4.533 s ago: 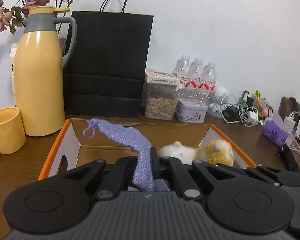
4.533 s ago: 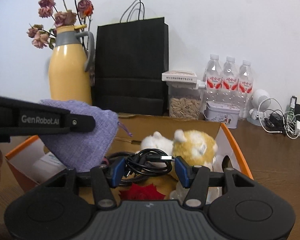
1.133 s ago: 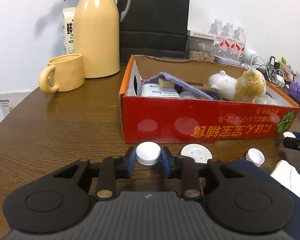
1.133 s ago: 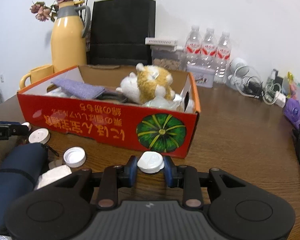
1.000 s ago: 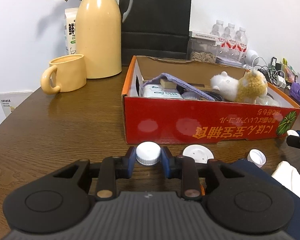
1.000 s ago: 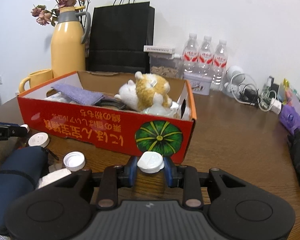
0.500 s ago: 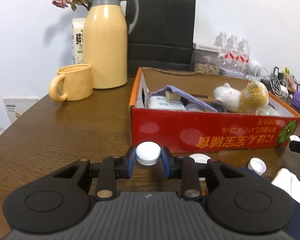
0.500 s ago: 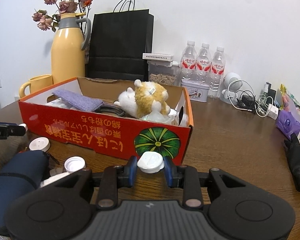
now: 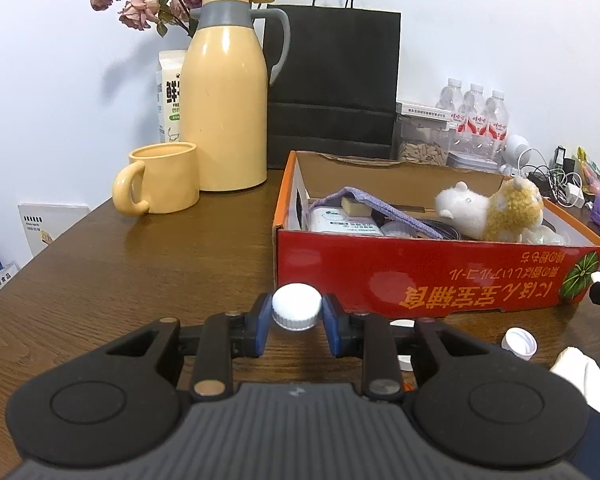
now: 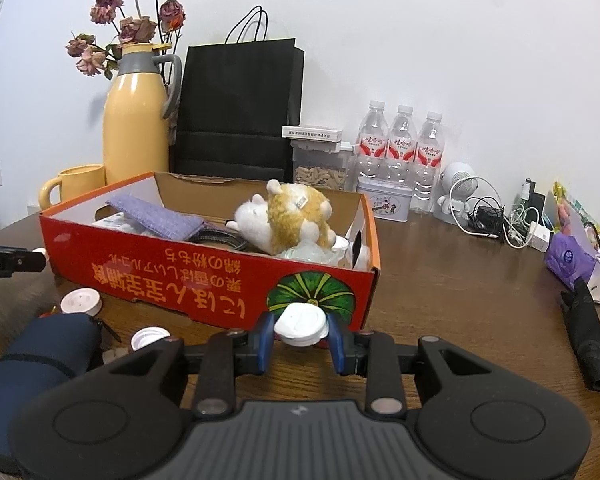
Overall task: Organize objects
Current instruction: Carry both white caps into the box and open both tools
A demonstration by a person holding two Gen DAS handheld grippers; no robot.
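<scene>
**Both tongs gripped white caps short of the box**

The left gripper (image 9: 297, 315) was clenched on a ribbed white cap (image 9: 297, 306), held clear above the table (image 9: 100, 280). The right gripper (image 10: 300, 330) pinched a flat white lid (image 10: 300, 325) likewise. Straight ahead of both stood the red box (image 10: 204, 280), the plush toy (image 10: 292, 216) inside. Loose caps (image 10: 80, 301) lay left of the right tongs.
</scene>
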